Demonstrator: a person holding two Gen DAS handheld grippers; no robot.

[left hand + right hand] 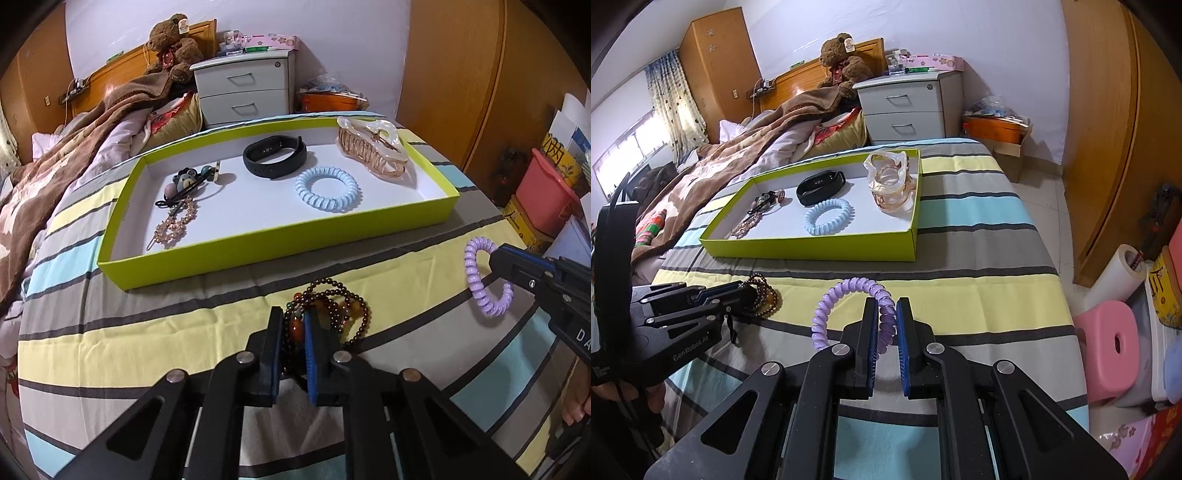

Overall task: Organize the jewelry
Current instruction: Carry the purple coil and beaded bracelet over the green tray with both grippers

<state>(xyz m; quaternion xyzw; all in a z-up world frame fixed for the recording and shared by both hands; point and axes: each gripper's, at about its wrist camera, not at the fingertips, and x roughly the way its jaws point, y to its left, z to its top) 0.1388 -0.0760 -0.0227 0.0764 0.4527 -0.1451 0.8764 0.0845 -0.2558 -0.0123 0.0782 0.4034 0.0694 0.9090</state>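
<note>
A green tray (258, 254) (812, 251) lies on the striped bedspread. It holds a black band (275, 157) (820, 186), a blue coil tie (327, 188) (829, 216), a pearly claw clip (373, 147) (890, 181), hair ties and a pink clip (173, 225). My left gripper (294, 321) (753, 295) is shut on a brown bead bracelet (332, 310) (764, 295) in front of the tray. My right gripper (887, 310) (495, 258) is shut on a purple coil tie (849, 295) (480, 284), held just above the bedspread.
A white nightstand (243, 92) (908, 107) stands behind the tray, with a teddy bear (173, 44) and brown blanket (74, 147) to its left. A pink stool (1115, 347), boxes and a red bin (546, 192) stand on the floor at the right, beside wooden wardrobes.
</note>
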